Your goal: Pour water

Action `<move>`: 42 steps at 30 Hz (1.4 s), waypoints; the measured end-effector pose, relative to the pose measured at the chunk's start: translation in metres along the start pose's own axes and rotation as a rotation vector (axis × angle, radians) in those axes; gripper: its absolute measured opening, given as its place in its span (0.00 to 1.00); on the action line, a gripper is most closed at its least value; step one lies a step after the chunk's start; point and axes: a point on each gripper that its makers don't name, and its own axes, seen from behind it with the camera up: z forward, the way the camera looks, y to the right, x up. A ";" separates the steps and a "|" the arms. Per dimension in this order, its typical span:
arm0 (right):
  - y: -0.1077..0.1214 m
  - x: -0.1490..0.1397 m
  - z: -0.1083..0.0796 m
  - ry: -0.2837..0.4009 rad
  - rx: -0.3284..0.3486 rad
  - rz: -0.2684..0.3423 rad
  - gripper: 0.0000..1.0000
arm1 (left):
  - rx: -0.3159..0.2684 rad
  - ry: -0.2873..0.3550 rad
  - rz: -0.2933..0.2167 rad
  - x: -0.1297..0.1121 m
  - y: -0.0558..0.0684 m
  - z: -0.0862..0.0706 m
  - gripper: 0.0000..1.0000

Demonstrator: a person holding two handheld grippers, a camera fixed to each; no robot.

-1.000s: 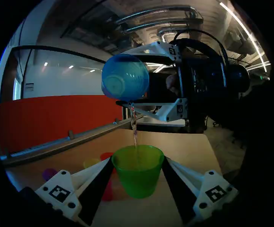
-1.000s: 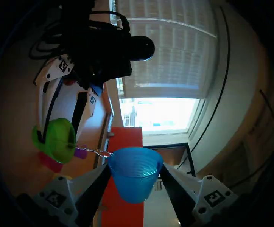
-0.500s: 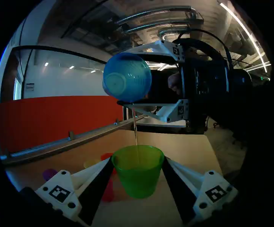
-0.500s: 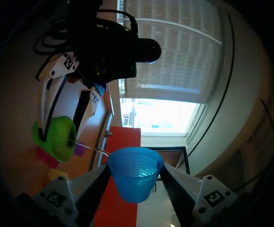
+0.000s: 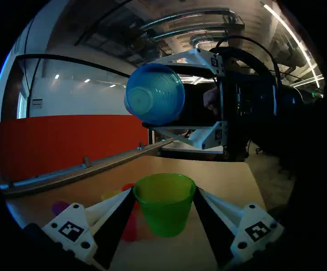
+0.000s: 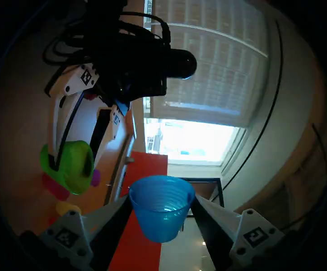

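Note:
My left gripper (image 5: 164,208) is shut on a green cup (image 5: 164,209), which stands upright just above the wooden table (image 5: 217,174). High over it, the right gripper (image 5: 181,97) holds a blue cup (image 5: 154,99) tipped on its side, its base facing the left gripper view. No water runs between the cups now. In the right gripper view the blue cup (image 6: 161,214) sits between my right gripper (image 6: 161,216) fingers, rim towards the camera. The green cup (image 6: 71,166) appears at left there, held by the left gripper (image 6: 73,160).
Several small coloured cups lie on the table behind the green one: a red cup (image 5: 128,186), a yellow cup (image 5: 110,195) and a purple cup (image 5: 59,207). A red partition (image 5: 68,140) runs along the table's far left edge. A bright window (image 6: 190,140) is beyond.
The thin stream of water from the blue cup into the green cup has thinned and stopped. The blue cup has shifted slightly right and up in the left gripper view.

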 end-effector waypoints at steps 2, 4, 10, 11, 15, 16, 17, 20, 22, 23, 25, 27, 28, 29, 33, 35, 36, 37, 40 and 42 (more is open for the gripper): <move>0.000 0.001 0.000 0.001 0.000 -0.001 0.90 | 0.000 0.001 0.000 0.001 0.000 0.000 0.88; 0.000 0.001 -0.001 0.002 0.000 -0.002 0.90 | 0.001 0.002 0.000 0.001 0.000 0.000 0.88; -0.001 0.001 -0.001 0.001 0.000 -0.006 0.90 | 0.002 0.002 0.000 0.001 0.000 0.000 0.88; -0.001 0.001 -0.002 0.001 0.000 -0.006 0.90 | 0.002 0.002 0.000 0.001 0.000 -0.001 0.88; -0.001 0.002 -0.002 0.001 -0.002 -0.003 0.90 | 0.003 0.002 0.000 0.002 0.000 -0.001 0.88; -0.001 0.002 -0.002 0.002 -0.003 0.001 0.90 | 0.003 0.002 0.000 0.002 0.000 -0.001 0.88; -0.001 0.002 -0.003 0.002 -0.004 0.005 0.90 | 0.003 0.002 0.000 0.003 0.000 -0.001 0.88; -0.002 0.002 -0.003 0.005 -0.005 0.038 0.90 | 0.004 0.002 0.000 0.003 -0.001 -0.001 0.88; -0.004 0.001 -0.005 0.007 -0.006 0.079 0.90 | 0.005 0.001 0.001 0.003 -0.001 -0.001 0.88; -0.005 0.000 -0.005 0.008 -0.007 0.099 0.90 | 0.006 0.001 0.001 0.003 -0.001 -0.001 0.88; -0.007 -0.003 -0.007 0.008 -0.009 0.152 0.90 | 0.007 -0.001 0.002 0.002 -0.001 -0.002 0.88; -0.009 -0.006 -0.009 0.007 -0.012 0.209 0.89 | 0.008 -0.004 0.004 0.001 -0.002 -0.002 0.88; -0.009 -0.008 -0.010 0.005 -0.015 0.245 0.89 | 0.009 -0.005 0.005 0.001 -0.002 -0.003 0.88; -0.010 -0.010 -0.012 0.004 -0.017 0.278 0.89 | 0.010 -0.007 0.005 0.001 -0.002 -0.003 0.88; -0.014 -0.017 -0.017 0.002 -0.022 0.436 0.90 | 0.016 -0.016 0.007 -0.001 -0.005 -0.004 0.88; -0.016 -0.020 -0.020 0.001 -0.020 0.525 0.90 | 0.020 -0.022 0.009 -0.002 -0.007 -0.005 0.88; -0.018 -0.021 -0.021 0.000 -0.018 0.566 0.90 | 0.022 -0.025 0.010 -0.002 -0.008 -0.005 0.88; -0.020 -0.022 -0.022 -0.002 -0.014 0.612 0.90 | 0.024 -0.028 0.011 -0.003 -0.009 -0.005 0.88; -0.032 -0.023 -0.025 -0.012 0.005 0.749 0.90 | 0.030 -0.035 0.015 -0.003 -0.011 -0.005 0.88; -0.039 -0.021 -0.026 -0.018 0.021 0.839 0.90 | 0.033 -0.039 0.017 -0.003 -0.012 -0.005 0.88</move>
